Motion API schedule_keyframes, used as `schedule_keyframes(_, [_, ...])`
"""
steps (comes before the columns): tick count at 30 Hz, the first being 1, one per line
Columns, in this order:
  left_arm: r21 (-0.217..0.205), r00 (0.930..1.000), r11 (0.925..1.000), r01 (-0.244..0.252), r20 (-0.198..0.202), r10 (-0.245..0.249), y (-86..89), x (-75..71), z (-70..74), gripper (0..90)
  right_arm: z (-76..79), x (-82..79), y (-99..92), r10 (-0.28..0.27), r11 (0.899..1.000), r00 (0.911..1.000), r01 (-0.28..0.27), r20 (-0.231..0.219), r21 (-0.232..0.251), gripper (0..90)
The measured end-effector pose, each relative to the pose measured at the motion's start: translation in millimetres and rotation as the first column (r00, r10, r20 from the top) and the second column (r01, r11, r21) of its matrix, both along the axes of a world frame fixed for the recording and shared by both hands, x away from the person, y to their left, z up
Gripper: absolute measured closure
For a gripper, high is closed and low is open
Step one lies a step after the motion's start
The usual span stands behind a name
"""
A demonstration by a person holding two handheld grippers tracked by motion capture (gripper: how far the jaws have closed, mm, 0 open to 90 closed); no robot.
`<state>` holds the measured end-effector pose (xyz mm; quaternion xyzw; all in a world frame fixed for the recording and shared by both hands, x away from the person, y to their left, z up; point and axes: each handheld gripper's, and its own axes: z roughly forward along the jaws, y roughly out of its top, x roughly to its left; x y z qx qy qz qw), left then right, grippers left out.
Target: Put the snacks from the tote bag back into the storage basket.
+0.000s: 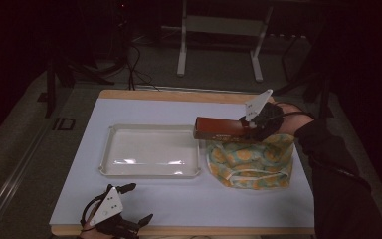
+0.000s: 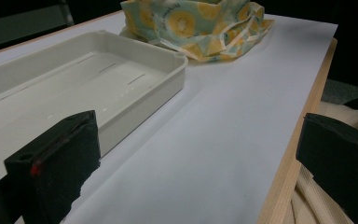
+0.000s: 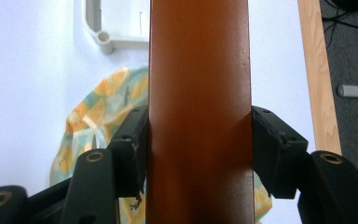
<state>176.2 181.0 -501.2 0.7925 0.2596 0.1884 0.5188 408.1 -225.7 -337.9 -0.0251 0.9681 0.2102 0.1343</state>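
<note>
A long reddish-brown box (image 1: pixel 219 129) hangs level above the table, with my right gripper (image 1: pixel 251 125) shut on its right end. In the right gripper view the box (image 3: pixel 199 107) runs straight up between the two black pads (image 3: pixel 131 149), which press on both its sides. Under it lies a yellow and teal citrus-print cloth bag (image 1: pixel 251 159), also seen below the box (image 3: pixel 91 116) and at the far end of the left gripper view (image 2: pixel 200 25). My left gripper (image 1: pixel 134 204) rests open at the table's front left, its jaws (image 2: pixel 191 172) wide apart with nothing between them.
A white shallow tray (image 1: pixel 110 149) stands in the middle of the white table top, just left of the bag; its wall (image 2: pixel 142 100) lies ahead of my left gripper. The wooden table edge (image 2: pixel 303 121) runs close at the front. Dark floor and a metal frame (image 1: pixel 181 55) lie behind.
</note>
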Motion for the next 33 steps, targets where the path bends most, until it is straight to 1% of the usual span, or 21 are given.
schedule_keyframes(3, [-0.001, 1.0000, 1.0000, 0.000, 0.002, 0.000, 0.2, -0.3, 0.3, 0.0, 0.5, -0.5, 8.6, 0.013, 1.000, 0.9999, -0.013, 0.007, -0.003, 43.2])
schedule_keyframes(11, [-0.003, 1.0000, 1.0000, 0.002, 0.002, -0.002, 0.2, -0.4, 0.3, 0.0, -0.8, -1.6, 34.0, 0.058, 0.998, 0.9983, -0.058, 0.002, -0.003, 43.2])
schedule_keyframes(17, [-0.002, 1.0000, 1.0000, 0.005, 0.003, -0.005, 0.8, -0.4, 0.4, 0.0, -5.6, -1.8, 52.4, 0.086, 0.996, 0.9963, -0.086, -0.003, -0.009, 43.2])
schedule_keyframes(21, [-0.003, 1.0000, 1.0000, 0.008, 0.002, -0.008, 0.6, -0.5, 0.4, 0.0, -9.2, -2.5, 64.3, 0.097, 0.995, 0.9952, -0.097, -0.014, -0.007, 43.2])
schedule_keyframes(24, [-0.005, 1.0000, 1.0000, 0.009, 0.002, -0.009, 0.6, -0.8, 0.5, 0.0, -11.9, -3.7, 71.0, 0.105, 0.994, 0.9943, -0.105, -0.017, -0.016, 43.2])
schedule_keyframes(27, [-0.007, 1.0000, 0.9999, 0.009, 0.002, -0.009, 0.7, -0.9, 0.5, 0.0, -16.7, -5.1, 82.2, 0.131, 0.991, 0.9912, -0.132, -0.020, -0.023, 43.2])
schedule_keyframes(33, [-0.008, 0.9999, 0.9999, 0.013, 0.002, -0.013, 0.6, -1.3, 0.5, 0.0, -21.7, -7.2, 98.2, 0.158, 0.987, 0.9872, -0.158, -0.024, -0.016, 43.1])
